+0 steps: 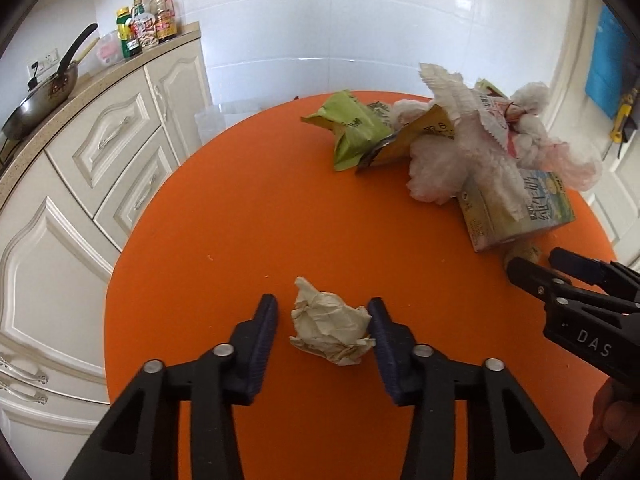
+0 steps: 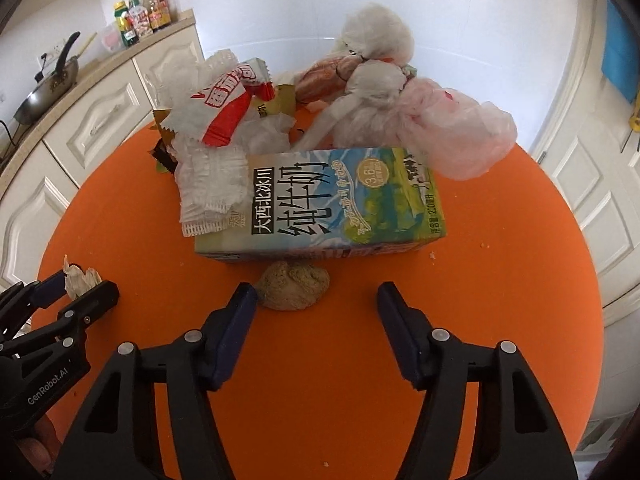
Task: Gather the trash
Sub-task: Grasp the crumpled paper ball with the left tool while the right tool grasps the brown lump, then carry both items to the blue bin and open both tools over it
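**On the orange table: both grippers closing in on scraps**

On the orange table (image 1: 248,208) two pickups are lining up at once. The left gripper (image 1: 323,312) sits low over a crumpled paper wad (image 1: 330,322), which lies squarely between its jaws. The right-hand pad looks to be brushing the paper's edge, the other pad stands just clear, so I'd call it narrowed around the wad but not yet gripping. The right gripper (image 2: 317,296) is set wider, with nothing between its pads; a brownish lump (image 2: 295,286) sits just ahead of its left finger, touching the front edge of the milk carton (image 2: 320,204).

This is the grasp step, by my reading, and little has been collected: the main heap remains on the table, with a green wrapper (image 1: 352,132), a red-and-white snack wrapper (image 2: 224,108), white crinkled paper and knotted plastic bags (image 2: 452,132) piled behind and onto the carton.

Next call: the left needs only to squeeze and lift. The right should shift left and forward to centre on the lump, without nudging the carton.

Writing, now. The carton carries large Chinese characters for pure milk, a gold "3.6" medallion and "200" on its end. The left gripper's body reads "GenRobot.AI", the right one's "DAS". Bottle labels on the counter (image 1: 80,92) are too small to read.
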Motion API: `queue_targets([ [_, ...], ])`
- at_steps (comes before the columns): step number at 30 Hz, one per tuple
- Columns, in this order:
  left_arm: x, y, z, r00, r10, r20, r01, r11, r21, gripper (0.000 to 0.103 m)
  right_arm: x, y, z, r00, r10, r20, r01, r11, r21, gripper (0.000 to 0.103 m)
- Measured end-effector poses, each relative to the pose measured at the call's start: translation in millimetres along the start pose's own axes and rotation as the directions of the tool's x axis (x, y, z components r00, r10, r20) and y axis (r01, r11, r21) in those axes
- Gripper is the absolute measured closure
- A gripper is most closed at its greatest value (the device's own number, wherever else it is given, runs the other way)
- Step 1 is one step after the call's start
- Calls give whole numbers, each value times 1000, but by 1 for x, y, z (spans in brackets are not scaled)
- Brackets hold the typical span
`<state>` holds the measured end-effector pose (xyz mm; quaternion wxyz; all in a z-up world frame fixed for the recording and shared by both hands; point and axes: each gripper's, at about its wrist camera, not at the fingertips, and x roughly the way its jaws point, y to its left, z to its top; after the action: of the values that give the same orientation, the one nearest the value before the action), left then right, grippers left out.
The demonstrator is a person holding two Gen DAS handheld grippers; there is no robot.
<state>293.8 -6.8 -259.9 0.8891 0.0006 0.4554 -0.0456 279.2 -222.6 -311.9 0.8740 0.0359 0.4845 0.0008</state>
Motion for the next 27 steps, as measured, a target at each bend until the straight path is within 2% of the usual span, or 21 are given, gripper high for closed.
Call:
queue_targets([
  [1, 0, -1, 0, 1000, -4, -2, 4, 1000, 1, 71, 0, -1, 0, 1000, 7, 7, -8, 1000, 6, 48],
  [4, 3, -3, -5, 1000, -3, -2, 3, 1000, -1, 73, 0, -1, 2, 999, 38, 11, -38, 999, 8, 63],
  [5, 6, -5, -7, 1000, -8, -3, 8, 1000, -5, 73, -1, -3, 3, 999, 45, 9, -46, 999, 11, 64],
  [8, 2, 1, -14, 999, -46, -9, 45, 999, -20, 73, -3, -7, 0, 997, 81, 9, -81, 996, 21, 65],
  [15, -14, 2, -32, 998, -66, -5, 66, 998, -21, 73, -23, -33, -14, 990, 138, 16, -139, 988, 73, 66],
  [17, -40, 15, -35, 996, -84, -4, 83, 996, -22, 73, -30, -39, -18, 990, 137, 20, -139, 987, 80, 68],
  [18, -44, 14, -36, 996, -91, -1, 91, 996, -20, 73, -33, -42, -20, 990, 140, 22, -141, 986, 86, 70],
  [21, -58, 7, -28, 993, -120, 6, 121, 993, -12, 73, -47, -53, -26, 990, 138, 41, -142, 984, 106, 70],
  [27, -75, -11, -28, 992, -122, 5, 122, 992, 36, 73, -50, -67, -35, 988, 150, 45, -155, 979, 136, 70],
])
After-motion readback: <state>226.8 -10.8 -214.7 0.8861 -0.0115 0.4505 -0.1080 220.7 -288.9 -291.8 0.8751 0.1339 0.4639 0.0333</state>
